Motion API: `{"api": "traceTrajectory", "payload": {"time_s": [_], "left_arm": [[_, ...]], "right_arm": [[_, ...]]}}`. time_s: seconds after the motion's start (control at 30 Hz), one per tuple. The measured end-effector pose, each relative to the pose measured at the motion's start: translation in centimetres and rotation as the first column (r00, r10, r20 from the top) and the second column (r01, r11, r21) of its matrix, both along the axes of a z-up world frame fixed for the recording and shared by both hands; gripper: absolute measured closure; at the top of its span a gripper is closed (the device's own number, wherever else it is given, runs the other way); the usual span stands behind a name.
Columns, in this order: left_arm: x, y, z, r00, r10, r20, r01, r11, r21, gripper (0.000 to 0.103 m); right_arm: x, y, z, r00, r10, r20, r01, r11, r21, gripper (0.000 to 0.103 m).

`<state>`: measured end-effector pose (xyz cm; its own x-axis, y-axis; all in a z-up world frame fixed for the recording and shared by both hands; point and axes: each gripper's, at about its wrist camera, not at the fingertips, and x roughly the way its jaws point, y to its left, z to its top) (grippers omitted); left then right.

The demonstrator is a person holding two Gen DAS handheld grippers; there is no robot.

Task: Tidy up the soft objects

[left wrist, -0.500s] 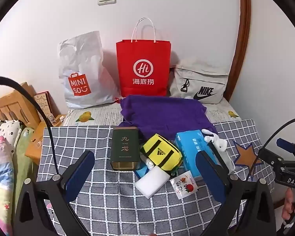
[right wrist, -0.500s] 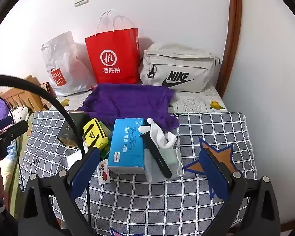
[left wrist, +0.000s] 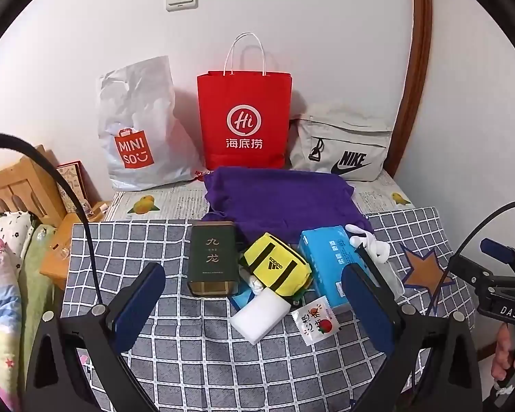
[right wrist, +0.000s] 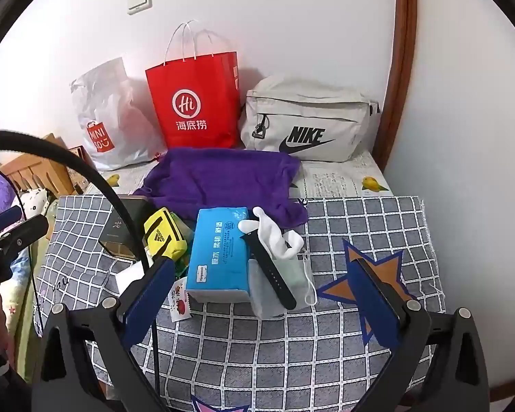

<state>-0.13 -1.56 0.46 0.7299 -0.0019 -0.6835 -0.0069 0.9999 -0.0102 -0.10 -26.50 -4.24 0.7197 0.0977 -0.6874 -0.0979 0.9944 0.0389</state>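
Note:
A purple cloth (left wrist: 281, 199) (right wrist: 223, 182) lies spread at the back of the checked table. In front of it lie a yellow Adidas pouch (left wrist: 278, 267) (right wrist: 163, 235), a blue tissue pack (left wrist: 326, 261) (right wrist: 219, 254), a white sock (left wrist: 367, 243) (right wrist: 274, 237), a face mask (right wrist: 292, 278) under a black watch strap (right wrist: 269, 267), a white sponge block (left wrist: 261, 314) and a small snack packet (left wrist: 314, 319). My left gripper (left wrist: 254, 312) is open and empty, hovering before the pile. My right gripper (right wrist: 261, 304) is open and empty, near the tissue pack.
A dark green tin (left wrist: 213, 261) stands left of the pouch. A white Miniso bag (left wrist: 137, 130), a red paper bag (left wrist: 243, 120) and a grey Nike bag (left wrist: 343, 151) stand against the wall. A bed with bedding (left wrist: 3, 274) lies left of the table (left wrist: 127, 250).

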Motion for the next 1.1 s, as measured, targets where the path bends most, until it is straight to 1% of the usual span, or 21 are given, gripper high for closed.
{"api": "traceTrajectory", "payload": {"time_s": [0.07, 1.1], "left_arm": [[-0.15, 0.97, 0.21, 1.0, -0.007, 0.004, 0.007, 1.0, -0.023, 0.0], [-0.48, 0.52, -0.19, 1.0, -0.018, 0.007, 0.018, 1.0, -0.01, 0.0]], "right_arm": [[0.02, 0.05, 0.1, 1.0, -0.001, -0.001, 0.001, 1.0, 0.003, 0.003], [-0.27, 0.09, 0.43, 1.0, 0.003, 0.015, -0.003, 1.0, -0.002, 0.003]]}}
